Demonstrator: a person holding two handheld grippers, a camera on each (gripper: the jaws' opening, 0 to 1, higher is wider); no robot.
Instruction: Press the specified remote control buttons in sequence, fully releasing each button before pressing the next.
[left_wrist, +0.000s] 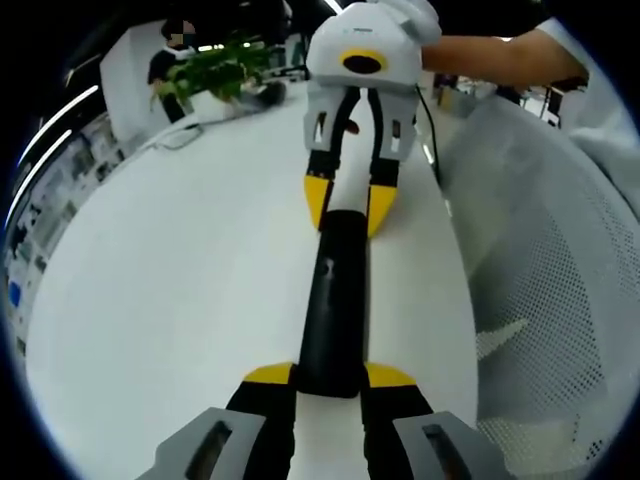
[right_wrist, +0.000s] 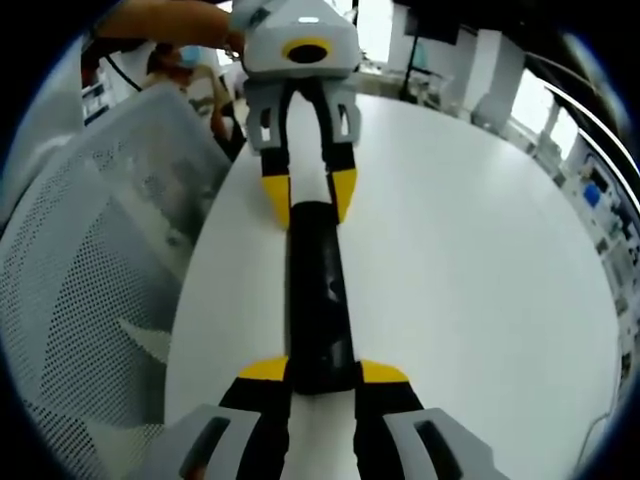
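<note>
A long, slim black remote control (left_wrist: 335, 290) lies lengthwise above the white table, held at both ends. In the left gripper view my left gripper (left_wrist: 330, 378) is shut on its near black end, yellow tips on either side. The right gripper (left_wrist: 349, 205) comes in from the top, shut on the far end, which looks white there. In the right gripper view the remote control (right_wrist: 318, 280) runs up from my right gripper (right_wrist: 325, 372), shut on its near end, to the left gripper (right_wrist: 310, 195), shut on the far end. I cannot make out its buttons.
The white round table (left_wrist: 180, 280) spreads wide on the open side (right_wrist: 470, 260). A white mesh chair back (left_wrist: 560, 300) (right_wrist: 90, 280) stands close along the table's edge. A green plant (left_wrist: 215, 70) sits at the far edge. A person's arm (left_wrist: 500, 55) holds the right gripper.
</note>
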